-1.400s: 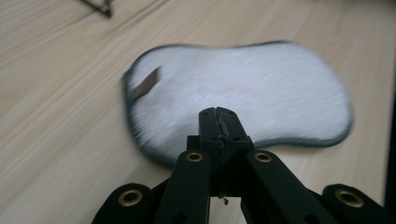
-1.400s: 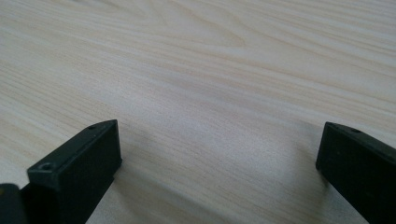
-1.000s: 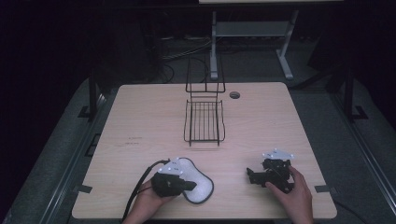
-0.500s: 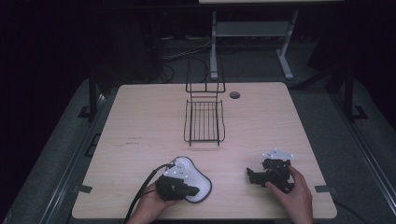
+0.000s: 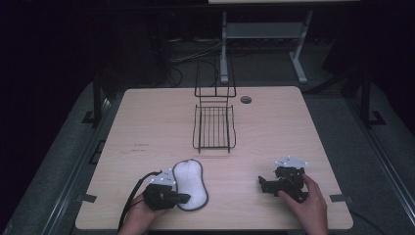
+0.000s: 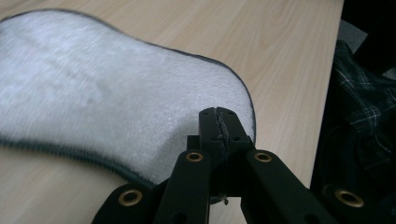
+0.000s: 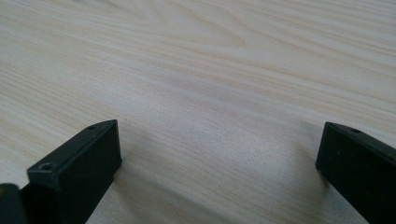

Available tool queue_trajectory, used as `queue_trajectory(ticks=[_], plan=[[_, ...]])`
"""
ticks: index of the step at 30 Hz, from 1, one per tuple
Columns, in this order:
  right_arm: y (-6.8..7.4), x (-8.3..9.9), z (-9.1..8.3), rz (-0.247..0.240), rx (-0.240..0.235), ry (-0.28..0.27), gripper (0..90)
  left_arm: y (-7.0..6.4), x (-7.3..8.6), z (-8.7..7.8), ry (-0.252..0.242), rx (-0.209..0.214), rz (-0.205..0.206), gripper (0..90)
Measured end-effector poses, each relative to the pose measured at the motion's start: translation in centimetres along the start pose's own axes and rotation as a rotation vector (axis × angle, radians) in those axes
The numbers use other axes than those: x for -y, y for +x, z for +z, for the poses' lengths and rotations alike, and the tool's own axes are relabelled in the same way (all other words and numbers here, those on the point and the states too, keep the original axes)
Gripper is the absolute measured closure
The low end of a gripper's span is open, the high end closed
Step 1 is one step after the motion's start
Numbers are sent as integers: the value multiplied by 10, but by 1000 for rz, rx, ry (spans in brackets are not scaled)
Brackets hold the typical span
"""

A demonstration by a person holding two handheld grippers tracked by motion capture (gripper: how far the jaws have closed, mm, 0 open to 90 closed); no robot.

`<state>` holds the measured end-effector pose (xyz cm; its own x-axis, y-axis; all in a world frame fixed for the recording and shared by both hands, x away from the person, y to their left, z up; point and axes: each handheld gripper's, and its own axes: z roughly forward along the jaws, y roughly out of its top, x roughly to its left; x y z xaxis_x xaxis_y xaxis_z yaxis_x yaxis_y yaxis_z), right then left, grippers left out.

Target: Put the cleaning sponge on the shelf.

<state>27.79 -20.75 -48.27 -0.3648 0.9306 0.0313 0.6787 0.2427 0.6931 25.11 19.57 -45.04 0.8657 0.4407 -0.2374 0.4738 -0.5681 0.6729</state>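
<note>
Left gripper (image 5: 183, 198) sits at the table's near-left edge, jaws pressed together over the near end of a white pad (image 5: 190, 183) with dark stitched trim; in the left gripper view the closed tips (image 6: 219, 122) lie on the pad (image 6: 107, 93), though whether they pinch its fabric or merely rest on top is hard to tell from this angle. The pad lies flat on the wooden table (image 5: 147, 122), lengthwise away from the person. Right gripper (image 5: 263, 184) rests near the table's near-right edge, jaws spread wide over bare wood. A black wire rack (image 5: 214, 128) stands at table centre, well apart from both. A plaid sleeve (image 6: 364, 107) shows beside the table.
</note>
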Motion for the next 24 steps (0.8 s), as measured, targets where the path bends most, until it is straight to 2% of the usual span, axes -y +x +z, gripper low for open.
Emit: queue_trajectory(ticks=[8, 14, 19, 24], plan=[[0, 0, 0, -3, 1, 2, 0, 11, 11, -15, -9, -26, -47, 894], [0, 0, 0, -3, 1, 1, 0, 20, 22, -28, -21, -63, -87, 895], [0, 0, 0, -3, 1, 1, 0, 26, 26, -35, -27, -90, -106, 895], [0, 0, 0, -2, 1, 1, 0, 26, 26, -36, -24, -102, -100, 895]])
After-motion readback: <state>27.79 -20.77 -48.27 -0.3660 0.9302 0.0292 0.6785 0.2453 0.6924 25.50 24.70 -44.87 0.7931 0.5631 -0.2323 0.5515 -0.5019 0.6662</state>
